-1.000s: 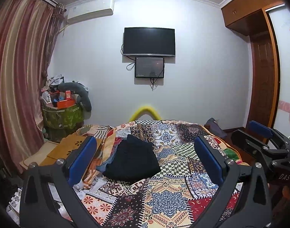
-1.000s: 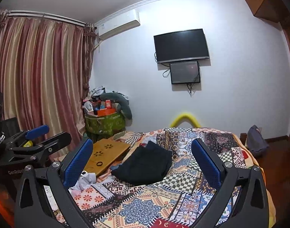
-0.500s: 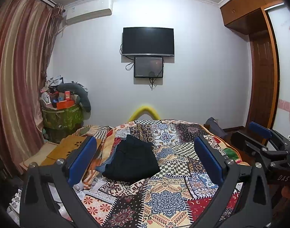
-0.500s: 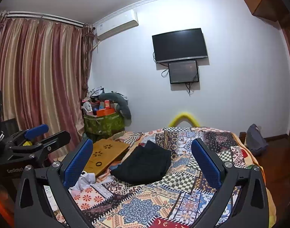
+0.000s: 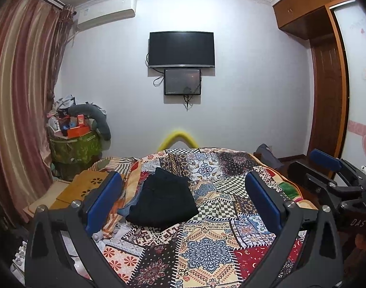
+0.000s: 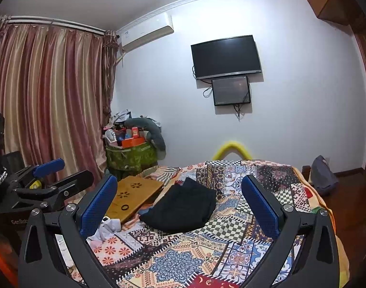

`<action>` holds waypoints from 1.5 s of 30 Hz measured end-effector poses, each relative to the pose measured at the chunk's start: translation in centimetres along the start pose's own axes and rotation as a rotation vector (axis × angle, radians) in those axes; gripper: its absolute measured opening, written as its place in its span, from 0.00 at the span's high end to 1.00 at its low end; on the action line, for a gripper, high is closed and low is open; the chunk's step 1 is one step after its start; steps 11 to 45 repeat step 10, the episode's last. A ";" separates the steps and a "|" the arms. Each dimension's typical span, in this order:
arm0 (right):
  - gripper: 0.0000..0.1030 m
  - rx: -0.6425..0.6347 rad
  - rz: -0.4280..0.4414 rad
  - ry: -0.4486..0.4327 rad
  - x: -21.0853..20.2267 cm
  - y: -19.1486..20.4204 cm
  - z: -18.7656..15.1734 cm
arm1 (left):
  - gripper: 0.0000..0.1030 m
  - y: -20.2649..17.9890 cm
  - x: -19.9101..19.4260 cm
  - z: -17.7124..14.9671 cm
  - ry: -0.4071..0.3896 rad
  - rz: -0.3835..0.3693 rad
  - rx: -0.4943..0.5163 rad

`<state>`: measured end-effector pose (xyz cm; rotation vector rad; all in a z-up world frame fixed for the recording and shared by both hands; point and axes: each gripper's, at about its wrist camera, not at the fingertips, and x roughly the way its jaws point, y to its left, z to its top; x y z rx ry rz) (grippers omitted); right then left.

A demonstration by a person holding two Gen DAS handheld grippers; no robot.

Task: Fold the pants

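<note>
Both views have drifted only slightly since the earlier frames; the pants have not moved. Left gripper [image 5: 183, 196] is held above the bed, jaws wide apart, empty. Black pants [image 5: 165, 198] lie folded on the patchwork quilt [image 5: 206, 247], beside a wooden board [image 6: 132, 195]. Right gripper [image 6: 180, 199] likewise spread, gripping nothing.

The folded black pants [image 5: 165, 198] hide part of the patchwork quilt [image 5: 206, 247], whose near edge is cut off by both frames.
</note>
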<state>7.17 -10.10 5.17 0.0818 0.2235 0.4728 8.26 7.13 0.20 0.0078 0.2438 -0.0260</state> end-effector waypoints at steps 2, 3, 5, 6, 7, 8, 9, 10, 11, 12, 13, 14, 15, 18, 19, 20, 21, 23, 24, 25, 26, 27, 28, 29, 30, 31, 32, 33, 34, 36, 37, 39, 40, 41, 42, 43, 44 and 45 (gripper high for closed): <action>0.00 0.002 -0.001 0.003 0.1 0.1 0.0 | 0.00 0.2 -0.1 -0.1 -0.001 -0.002 -0.001; 0.00 0.003 -0.001 0.004 0.0 0.1 0.0 | 0.00 0.2 -0.1 -0.1 -0.001 -0.004 -0.001; 0.00 0.005 -0.003 0.004 0.1 0.2 0.0 | 0.00 0.2 -0.1 0.0 -0.002 -0.005 -0.001; 0.00 0.005 -0.003 0.005 0.1 0.2 0.0 | 0.00 0.2 -0.1 0.0 -0.003 -0.006 0.000; 0.00 0.005 -0.004 0.006 0.1 0.3 -0.1 | 0.00 0.3 -0.1 0.0 -0.004 -0.004 -0.001; 0.00 0.005 -0.003 0.006 0.2 0.4 -0.1 | 0.00 0.4 -0.1 0.0 -0.004 -0.005 -0.002; 0.00 0.005 -0.005 0.006 0.2 0.4 -0.1 | 0.00 0.3 -0.1 -0.1 -0.004 -0.005 -0.002; 0.00 0.006 -0.005 0.008 0.2 0.5 -0.2 | 0.00 0.4 0.0 -0.1 -0.003 -0.002 -0.002; 0.00 0.006 -0.005 0.008 0.2 0.5 -0.2 | 0.00 0.4 0.0 -0.1 -0.003 -0.002 -0.002; 0.00 0.006 -0.005 0.008 0.2 0.5 -0.2 | 0.00 0.4 0.0 -0.1 -0.003 -0.002 -0.002; 0.00 0.006 -0.005 0.008 0.2 0.5 -0.2 | 0.00 0.4 0.0 -0.1 -0.003 -0.002 -0.002; 0.00 0.006 -0.005 0.008 0.2 0.5 -0.2 | 0.00 0.4 0.0 -0.1 -0.003 -0.002 -0.002; 0.00 0.006 -0.005 0.008 0.2 0.5 -0.2 | 0.00 0.4 0.0 -0.1 -0.003 -0.002 -0.002; 0.00 0.006 -0.005 0.008 0.2 0.5 -0.2 | 0.00 0.4 0.0 -0.1 -0.003 -0.002 -0.002; 0.00 0.006 -0.005 0.008 0.2 0.5 -0.2 | 0.00 0.4 0.0 -0.1 -0.003 -0.002 -0.002; 0.00 0.006 -0.005 0.008 0.2 0.5 -0.2 | 0.00 0.4 0.0 -0.1 -0.003 -0.002 -0.002; 0.00 0.006 -0.005 0.008 0.2 0.5 -0.2 | 0.00 0.4 0.0 -0.1 -0.003 -0.002 -0.002; 0.00 0.006 -0.005 0.008 0.2 0.5 -0.2 | 0.00 0.4 0.0 -0.1 -0.003 -0.002 -0.002; 0.00 0.006 -0.005 0.008 0.2 0.5 -0.2 | 0.00 0.4 0.0 -0.1 -0.003 -0.002 -0.002; 0.00 0.006 -0.005 0.008 0.2 0.5 -0.2 | 0.00 0.4 0.0 -0.1 -0.003 -0.002 -0.002; 0.00 0.006 -0.005 0.008 0.2 0.5 -0.2 | 0.00 0.4 0.0 -0.1 -0.003 -0.002 -0.002; 0.00 0.006 -0.005 0.008 0.2 0.5 -0.2 | 0.00 0.4 0.0 -0.1 -0.003 -0.002 -0.002; 0.00 0.006 -0.005 0.008 0.2 0.5 -0.2 | 0.00 0.4 0.0 -0.1 -0.003 -0.002 -0.002; 0.00 0.006 -0.005 0.008 0.2 0.5 -0.2 | 0.00 0.4 0.0 -0.1 -0.003 -0.002 -0.002; 0.00 0.006 -0.005 0.008 0.2 0.5 -0.2 | 0.00 0.4 0.0 -0.1 -0.003 -0.002 -0.002; 0.00 0.006 -0.005 0.008 0.2 0.5 -0.2 | 0.00 0.4 0.0 -0.1 -0.003 -0.002 -0.002; 0.00 0.006 -0.005 0.008 0.2 0.5 -0.2 | 0.00 0.4 0.0 -0.1 -0.003 -0.002 -0.002; 0.00 0.006 -0.005 0.008 0.2 0.5 -0.2 | 0.00 0.4 0.0 -0.1 -0.003 -0.002 -0.002; 0.00 0.006 -0.005 0.008 0.2 0.5 -0.2 | 0.00 0.4 0.0 -0.1 -0.003 -0.002 -0.002; 0.00 0.006 -0.005 0.008 0.2 0.5 -0.2 | 0.00 0.4 0.0 -0.1 -0.003 -0.002 -0.002; 0.00 0.006 -0.005 0.008 0.2 0.5 -0.2 | 0.00 0.4 0.0 -0.1 -0.003 -0.002 -0.002; 0.00 0.006 -0.005 0.008 0.2 0.5 -0.2 | 0.00 0.4 0.0 -0.1 -0.003 -0.002 -0.002; 0.00 0.006 -0.005 0.008 0.2 0.5 -0.2 | 0.00 0.4 0.0 -0.1 -0.003 -0.002 -0.002; 0.00 0.006 -0.005 0.008 0.2 0.5 -0.2 | 0.00 0.4 0.0 -0.1 -0.003 -0.002 -0.002; 0.00 0.006 -0.005 0.008 0.2 0.5 -0.2 | 0.00 0.4 0.0 -0.1 -0.003 -0.002 -0.002; 0.00 0.006 -0.005 0.008 0.2 0.5 -0.2 | 0.00 0.4 0.0 -0.1 -0.003 -0.002 -0.002; 0.00 0.006 -0.005 0.008 0.2 0.5 -0.2 | 0.00 0.4 0.0 -0.1 -0.003 -0.002 -0.002; 0.00 0.006 -0.005 0.008 0.2 0.5 -0.2 | 0.00 0.4 0.0 -0.1 -0.003 -0.002 -0.002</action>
